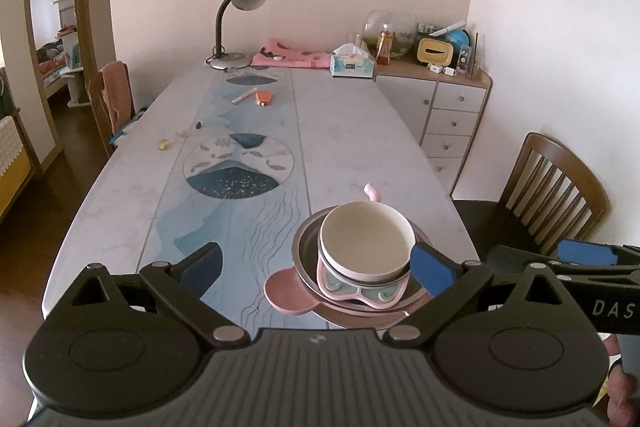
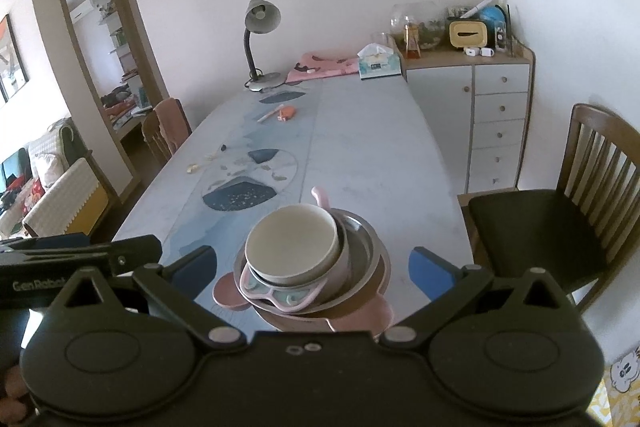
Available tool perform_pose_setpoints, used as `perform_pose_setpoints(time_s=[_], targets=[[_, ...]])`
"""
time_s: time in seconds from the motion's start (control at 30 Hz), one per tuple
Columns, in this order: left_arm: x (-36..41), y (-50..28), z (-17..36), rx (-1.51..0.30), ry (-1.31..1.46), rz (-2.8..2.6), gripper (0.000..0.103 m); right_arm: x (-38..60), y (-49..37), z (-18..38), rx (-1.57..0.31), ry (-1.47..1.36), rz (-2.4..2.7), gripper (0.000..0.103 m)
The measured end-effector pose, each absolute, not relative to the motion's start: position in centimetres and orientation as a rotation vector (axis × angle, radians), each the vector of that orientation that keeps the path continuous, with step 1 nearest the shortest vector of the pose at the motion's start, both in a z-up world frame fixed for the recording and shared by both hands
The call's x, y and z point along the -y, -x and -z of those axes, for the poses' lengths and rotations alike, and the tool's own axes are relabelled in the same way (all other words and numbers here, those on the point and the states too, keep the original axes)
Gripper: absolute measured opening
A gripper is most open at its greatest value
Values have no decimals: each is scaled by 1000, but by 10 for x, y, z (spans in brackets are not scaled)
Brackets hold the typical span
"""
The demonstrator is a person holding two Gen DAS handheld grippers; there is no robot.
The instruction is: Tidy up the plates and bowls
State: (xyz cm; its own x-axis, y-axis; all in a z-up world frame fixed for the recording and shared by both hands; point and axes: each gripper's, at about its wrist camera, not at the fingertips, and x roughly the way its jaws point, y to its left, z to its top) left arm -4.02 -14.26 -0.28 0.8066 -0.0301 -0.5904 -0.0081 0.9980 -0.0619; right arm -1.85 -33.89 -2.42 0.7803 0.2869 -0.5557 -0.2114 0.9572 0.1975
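While both grippers hover over near table end, cream round bowl (image 1: 365, 239) tops stack: pink goggle-patterned dish (image 1: 362, 289), grey metal plate (image 1: 306, 259), pink eared plate (image 1: 285, 293). Left gripper (image 1: 318, 267) fingers spread wide, stack between them, grasping nothing. Right gripper (image 2: 314, 269) likewise wide, empty. Grey desk lamp (image 1: 236, 19) stands far beyond stack.

Black hand-held gripper (image 1: 316, 267), blue finger pads (image 1: 430, 267), silver screws
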Motion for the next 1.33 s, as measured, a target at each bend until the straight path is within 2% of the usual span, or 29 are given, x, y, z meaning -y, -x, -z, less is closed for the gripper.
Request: perform_pose_setpoints(time_s=[1.33], targets=[[145, 54, 0, -624, 83, -26, 101, 340, 20, 21, -632, -151, -284, 103]])
